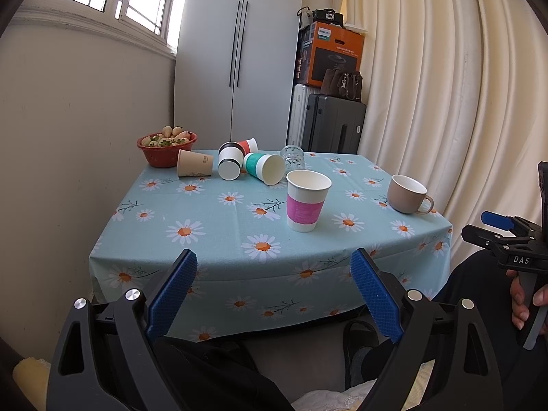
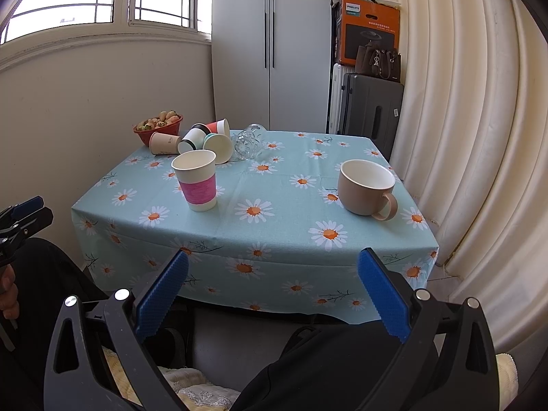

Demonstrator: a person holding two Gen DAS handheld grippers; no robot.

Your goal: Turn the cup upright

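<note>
currently both grippers are hanging back off the near edge of the table (image 2: 260, 246), left gripper (image 1: 274, 294) and right gripper (image 2: 274, 291) each spread wide and holding nothing, likely because no cup is chosen yet. standing upright: a waxy pink-banded paper cup (image 1: 306, 202) and a glazed beige mug (image 2: 366, 186); lying tipped at the far left by a red basket (image 1: 164, 152) are a kraft cup (image 1: 194, 163), a black-and-white cup (image 1: 228, 162), a teal cup (image 1: 265, 167), a red cup (image 1: 249, 144) and a faceted glass (image 2: 248, 142), apparently awaiting righting.

Cloth-covered table (image 1: 219, 239): cups (image 1: 308, 202), bowl (image 1: 166, 149)
</note>
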